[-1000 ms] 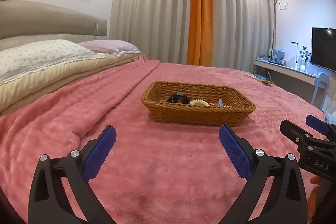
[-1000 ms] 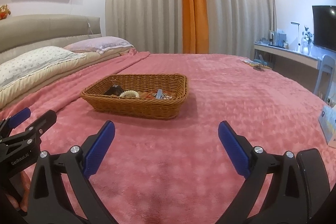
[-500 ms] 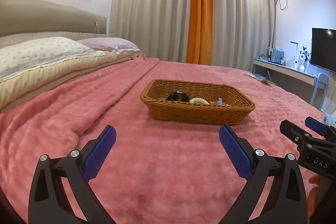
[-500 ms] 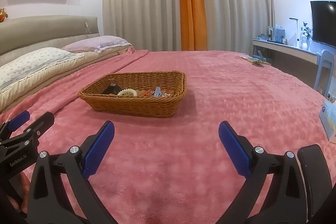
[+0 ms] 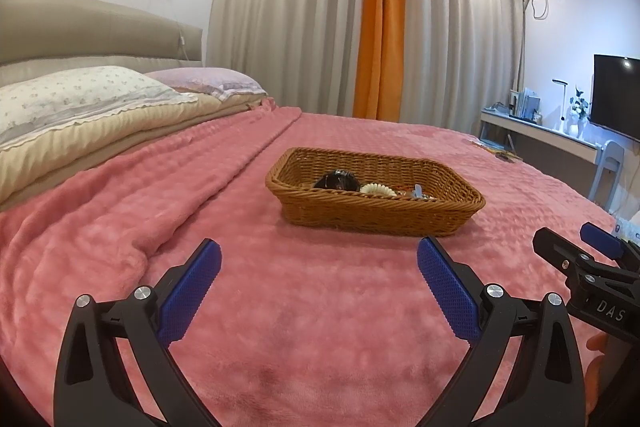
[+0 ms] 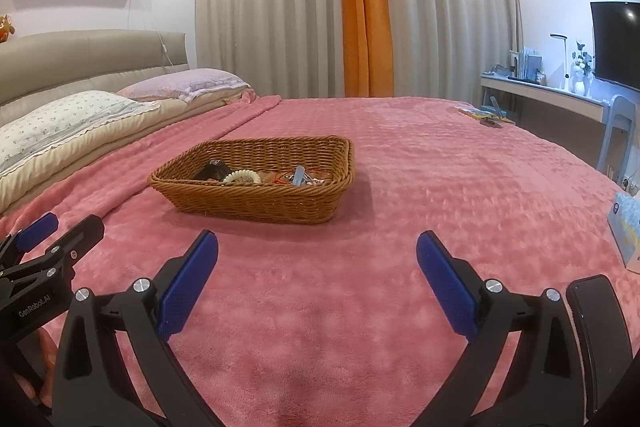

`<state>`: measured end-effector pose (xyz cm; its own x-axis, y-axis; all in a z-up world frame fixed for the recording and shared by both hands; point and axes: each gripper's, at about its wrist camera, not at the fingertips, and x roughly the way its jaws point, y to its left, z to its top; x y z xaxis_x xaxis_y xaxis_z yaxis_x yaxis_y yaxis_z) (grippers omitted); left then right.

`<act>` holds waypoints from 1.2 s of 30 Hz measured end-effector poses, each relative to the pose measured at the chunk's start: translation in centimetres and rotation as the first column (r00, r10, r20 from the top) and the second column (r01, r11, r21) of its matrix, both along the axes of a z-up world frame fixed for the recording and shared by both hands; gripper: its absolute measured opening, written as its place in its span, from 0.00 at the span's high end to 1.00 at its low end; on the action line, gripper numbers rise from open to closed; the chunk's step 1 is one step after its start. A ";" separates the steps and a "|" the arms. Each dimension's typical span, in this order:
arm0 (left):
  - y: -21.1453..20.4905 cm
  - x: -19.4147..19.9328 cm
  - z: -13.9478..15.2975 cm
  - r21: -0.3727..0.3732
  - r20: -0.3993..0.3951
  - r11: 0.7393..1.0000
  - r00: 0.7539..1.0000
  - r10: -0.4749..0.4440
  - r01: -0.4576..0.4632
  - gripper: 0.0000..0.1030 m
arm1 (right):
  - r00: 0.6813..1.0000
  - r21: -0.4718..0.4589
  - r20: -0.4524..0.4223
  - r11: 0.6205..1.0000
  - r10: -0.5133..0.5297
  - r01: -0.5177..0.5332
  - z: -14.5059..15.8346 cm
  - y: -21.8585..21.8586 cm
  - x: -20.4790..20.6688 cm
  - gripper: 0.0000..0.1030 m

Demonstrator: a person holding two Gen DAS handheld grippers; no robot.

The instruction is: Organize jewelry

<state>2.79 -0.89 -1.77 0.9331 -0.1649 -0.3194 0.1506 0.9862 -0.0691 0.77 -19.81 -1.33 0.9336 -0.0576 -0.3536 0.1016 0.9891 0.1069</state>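
Wicker basket (image 5: pixel 376 215) x1, 2 tongs (image 5: pixel 318 267) (image 6: pixel 317 259) agape

We are looking at our left gripper (image 5: pixel 319 259) and right gripper (image 6: pixel 317 251): both are wearing black angular frames, silver screws at the joints and blue textured pads (image 5: pixel 190 291). White lettering is showing, "DAS" and "GenRobot.AI", on their sides.

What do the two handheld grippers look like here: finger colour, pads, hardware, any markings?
Both match: the left gripper and right gripper have black angular plastic fingers, textured blue pads and silver screws at the pivots. White lettering reads "DAS" on the right gripper's body and "GenRobot.AI" on the left's. No cables or sleeves show.
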 end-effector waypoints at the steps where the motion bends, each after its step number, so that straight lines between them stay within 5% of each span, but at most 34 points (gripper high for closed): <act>1: 0.0 0.0 0.0 0.000 -0.003 1.000 1.000 -0.002 0.002 0.07 | 1.000 -0.001 0.000 1.000 0.000 0.000 0.0 0.0 0.0 0.08; 36: 0.2 0.5 -0.3 0.004 -0.039 1.000 0.999 -0.010 0.011 0.07 | 1.000 -0.030 0.006 1.000 -0.002 0.002 -0.1 0.5 -0.2 0.08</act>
<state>3.26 -0.69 -2.03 0.9181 -0.1732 -0.3564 0.1583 0.9848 -0.0710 0.54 -19.36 -1.41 0.9357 -0.0701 -0.3458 0.1029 0.9917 0.0774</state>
